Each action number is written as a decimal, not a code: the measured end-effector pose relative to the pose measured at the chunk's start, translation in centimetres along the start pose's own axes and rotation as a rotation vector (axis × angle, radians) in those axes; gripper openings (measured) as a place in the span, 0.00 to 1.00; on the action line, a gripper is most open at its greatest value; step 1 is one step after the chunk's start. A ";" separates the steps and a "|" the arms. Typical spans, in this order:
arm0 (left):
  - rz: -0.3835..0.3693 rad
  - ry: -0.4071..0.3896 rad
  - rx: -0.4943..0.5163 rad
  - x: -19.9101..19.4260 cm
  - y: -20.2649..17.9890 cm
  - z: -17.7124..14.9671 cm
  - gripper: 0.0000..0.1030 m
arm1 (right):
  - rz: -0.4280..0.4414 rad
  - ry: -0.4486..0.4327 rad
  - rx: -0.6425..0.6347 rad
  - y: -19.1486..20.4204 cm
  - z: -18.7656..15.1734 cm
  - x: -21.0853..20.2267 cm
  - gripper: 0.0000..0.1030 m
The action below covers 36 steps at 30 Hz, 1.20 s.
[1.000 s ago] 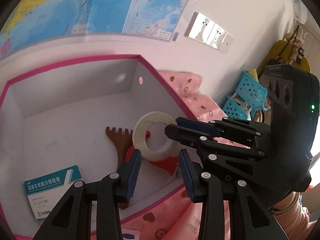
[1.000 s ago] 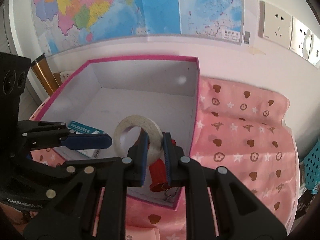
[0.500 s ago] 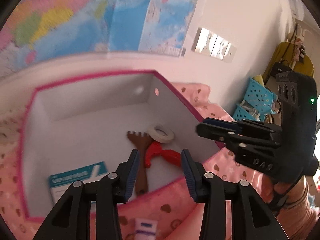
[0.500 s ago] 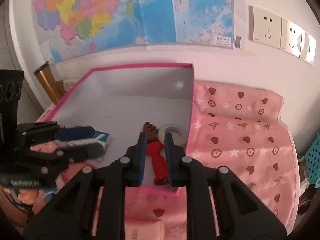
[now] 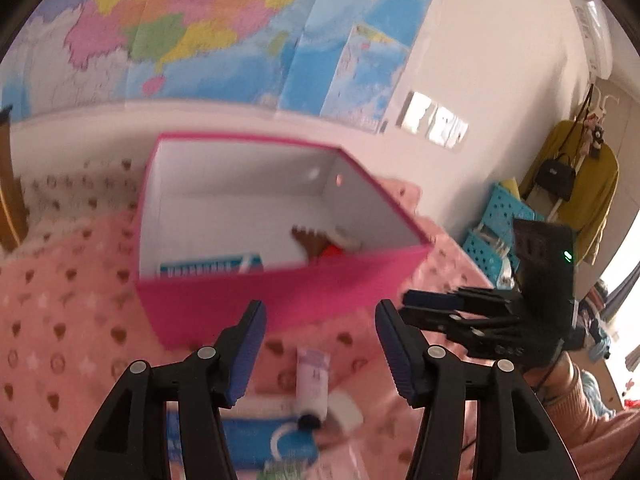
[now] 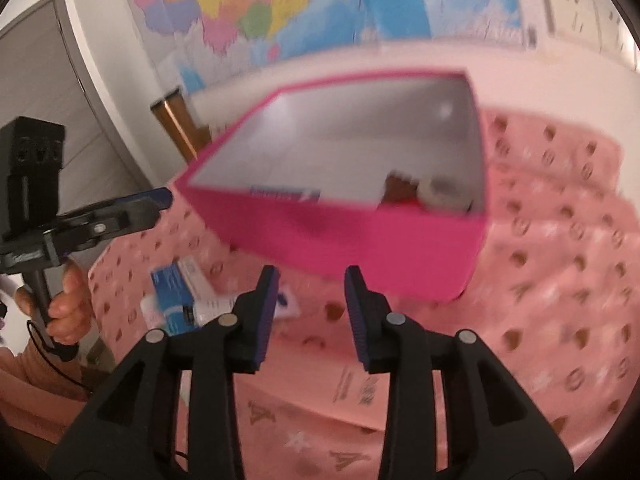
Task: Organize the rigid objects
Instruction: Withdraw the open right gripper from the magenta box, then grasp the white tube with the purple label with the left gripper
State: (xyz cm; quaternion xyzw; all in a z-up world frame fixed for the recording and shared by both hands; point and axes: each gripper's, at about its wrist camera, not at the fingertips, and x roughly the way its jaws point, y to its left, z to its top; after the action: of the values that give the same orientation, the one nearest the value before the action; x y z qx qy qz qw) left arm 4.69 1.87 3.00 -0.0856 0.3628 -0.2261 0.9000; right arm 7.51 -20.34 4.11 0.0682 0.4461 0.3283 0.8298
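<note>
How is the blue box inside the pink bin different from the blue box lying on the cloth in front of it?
The blue box in the bin lies alone by the near wall; the blue box on the cloth sits outside the pink bin, crowded by a small tube. Both are blue-and-white cartons lying flat.

The left gripper (image 5: 320,344) pointed forward and downward, its jaws opening with nothing between them, blue pads parted wide. The right gripper (image 6: 310,308) was angled down likewise, jaws opening and empty. Seen from the left wrist, the right gripper stood off to the right side, carried on a wrist in a pink sleeve (image 5: 596,412). Seen from the right wrist, the person's left hand (image 6: 66,304) was wrapped around the left gripper's handle at the far left.
</note>
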 end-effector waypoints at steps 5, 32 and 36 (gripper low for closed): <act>0.019 0.081 0.030 0.8 -0.8 -3.5 0.56 | 0.013 0.068 0.010 0.0 -1.1 2.8 0.35; 0.200 0.180 -0.036 4.8 3.4 -4.5 0.37 | 0.047 0.194 0.016 -0.3 -3.3 5.0 0.35; 0.213 0.185 -0.064 5.1 4.0 -4.4 0.37 | 0.066 0.179 0.046 -0.2 -3.0 5.4 0.35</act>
State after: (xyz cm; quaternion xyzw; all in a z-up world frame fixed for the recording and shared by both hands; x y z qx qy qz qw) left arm 6.27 3.07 -4.60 -0.0540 0.4584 -0.1247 0.8783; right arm 7.38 -17.77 -1.53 0.0724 0.5234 0.3497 0.7736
